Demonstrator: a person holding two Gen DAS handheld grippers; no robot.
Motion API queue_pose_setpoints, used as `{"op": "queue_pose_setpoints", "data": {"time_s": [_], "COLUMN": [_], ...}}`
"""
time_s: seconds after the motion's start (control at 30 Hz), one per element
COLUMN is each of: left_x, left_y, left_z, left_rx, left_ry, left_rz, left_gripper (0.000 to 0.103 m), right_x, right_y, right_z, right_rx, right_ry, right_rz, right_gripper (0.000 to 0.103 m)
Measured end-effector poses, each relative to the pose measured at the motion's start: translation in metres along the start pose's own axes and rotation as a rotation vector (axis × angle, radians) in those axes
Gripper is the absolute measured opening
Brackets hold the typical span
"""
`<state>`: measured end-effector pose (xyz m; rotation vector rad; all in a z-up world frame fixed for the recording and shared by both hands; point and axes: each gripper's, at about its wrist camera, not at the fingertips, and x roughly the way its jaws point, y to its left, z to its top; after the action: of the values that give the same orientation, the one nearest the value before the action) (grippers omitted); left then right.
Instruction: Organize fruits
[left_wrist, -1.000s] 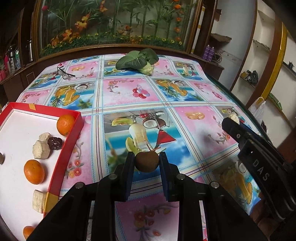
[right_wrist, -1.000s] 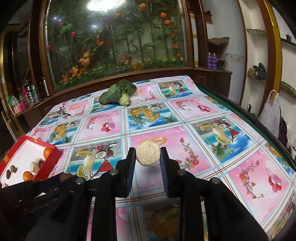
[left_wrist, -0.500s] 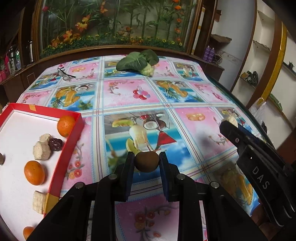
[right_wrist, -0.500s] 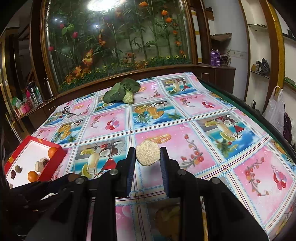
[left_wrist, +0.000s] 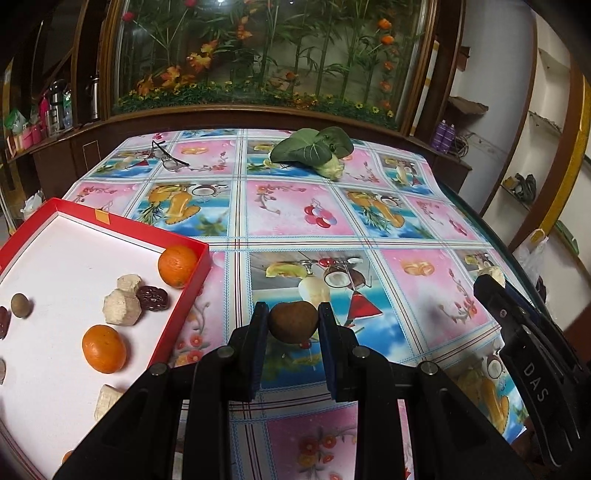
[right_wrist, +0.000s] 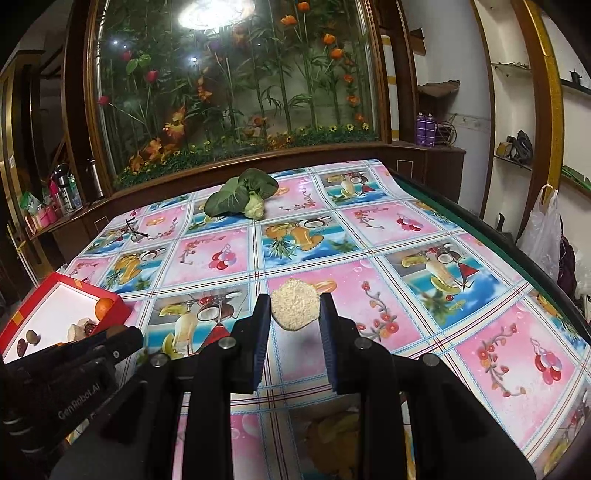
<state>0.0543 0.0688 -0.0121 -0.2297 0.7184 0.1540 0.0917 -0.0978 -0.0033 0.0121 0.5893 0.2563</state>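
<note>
My left gripper (left_wrist: 293, 322) is shut on a round brown fruit (left_wrist: 293, 322), held above the patterned tablecloth just right of the red tray (left_wrist: 184, 295). The tray's white floor holds two oranges (left_wrist: 177, 266) (left_wrist: 103, 348), pale beige chunks (left_wrist: 122, 307), a dark red piece (left_wrist: 153, 298) and a small brown ball (left_wrist: 20, 305). My right gripper (right_wrist: 294, 309) is shut on a pale grainy beige chunk (right_wrist: 294, 309) over the table's middle. In the right wrist view the red tray (right_wrist: 110, 314) lies far left, behind the left gripper's body. The right gripper's black body (left_wrist: 524, 354) shows at the right edge of the left wrist view.
A leafy green vegetable (left_wrist: 314, 151) lies at the table's far side, with a pair of glasses (left_wrist: 166, 157) to its left. A glass-fronted display of artificial flowers (right_wrist: 236, 92) backs the table. The table's dark rim (right_wrist: 498, 236) curves along the right; a white plastic bag (right_wrist: 543, 236) hangs beyond.
The left wrist view has tilted slightly, so the tray and tabletop sit a little differently in frame. Both grips are unchanged.
</note>
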Motion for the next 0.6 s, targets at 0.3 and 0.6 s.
{"op": "queue_pose_setpoints", "data": {"time_s": [0.3, 0.6], "left_x": [0.0003, 0.0000], "left_y": [0.0008, 0.0027], "left_z": [0.0001, 0.0010], "left_rx": [0.000, -0.007], "left_ry": [-0.003, -0.008], "left_rz": [0.006, 0.012], "left_gripper": [0.026, 0.026], "right_x": [-0.0018, -0.0021], "right_y": [0.0005, -0.0002], "right_z": [0.0009, 0.0010], "right_rx": [-0.001, 0.000], "right_ry": [-0.005, -0.005], "right_rz": [0.003, 0.004], "right_gripper": [0.028, 0.028]}}
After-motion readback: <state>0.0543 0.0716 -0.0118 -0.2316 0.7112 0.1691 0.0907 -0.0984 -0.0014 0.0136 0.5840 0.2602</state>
